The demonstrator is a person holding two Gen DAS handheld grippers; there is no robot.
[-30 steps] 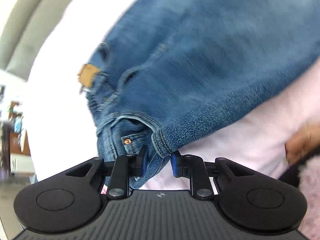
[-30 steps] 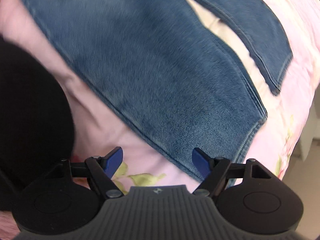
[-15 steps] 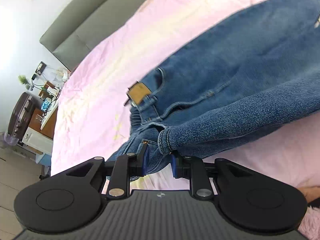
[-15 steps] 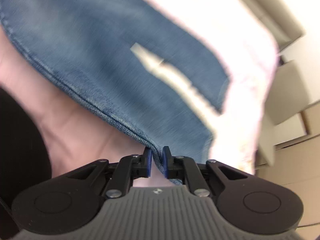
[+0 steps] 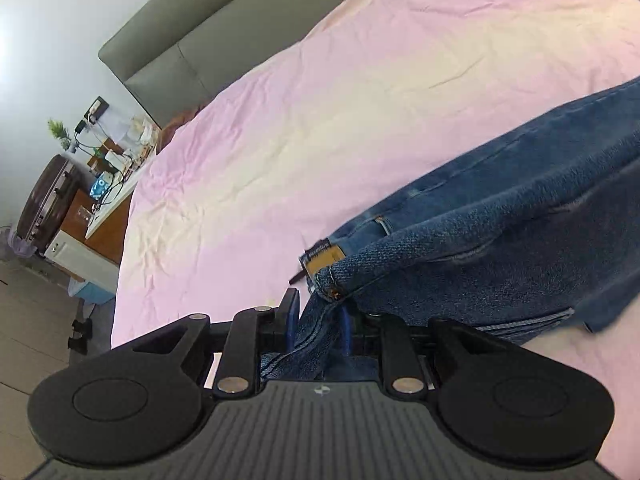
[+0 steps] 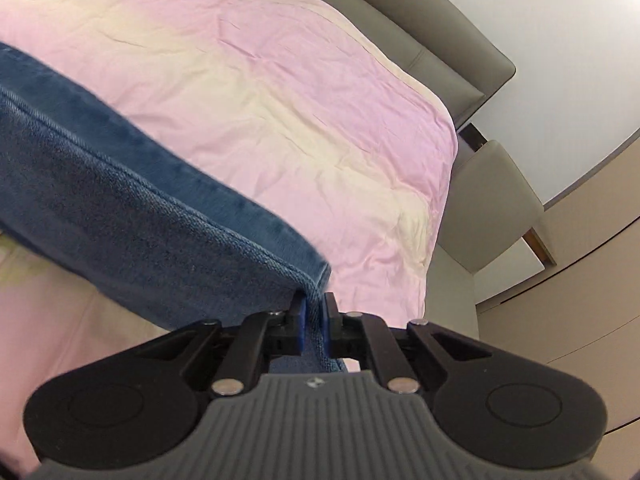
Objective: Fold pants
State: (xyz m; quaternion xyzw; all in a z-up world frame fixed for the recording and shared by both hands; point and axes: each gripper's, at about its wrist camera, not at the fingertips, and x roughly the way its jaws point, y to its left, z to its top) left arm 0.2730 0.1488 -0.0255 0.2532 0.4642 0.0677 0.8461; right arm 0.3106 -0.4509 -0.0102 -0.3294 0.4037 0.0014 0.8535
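Note:
Blue denim pants (image 5: 500, 240) hang lifted above a pink bedsheet (image 5: 320, 120). My left gripper (image 5: 318, 312) is shut on the waistband corner, by a copper rivet and the tan leather patch (image 5: 322, 258). In the right wrist view my right gripper (image 6: 314, 314) is shut on the hem end of a pant leg (image 6: 120, 208), which stretches away to the left over the sheet (image 6: 300, 100). The middle of the pants between the two grips is out of view.
A grey upholstered headboard (image 5: 208, 40) runs along the far side of the bed. A cluttered bedside table (image 5: 108, 172) and a brown suitcase (image 5: 48, 200) stand at the left. A grey chair (image 6: 496, 208) and beige wardrobe doors (image 6: 580, 280) stand to the right of the bed.
My right gripper closed on the leg hem, then both grippers lifted the pants up from the bed and tilted toward the headboard. The left kept its hold on the waistband.

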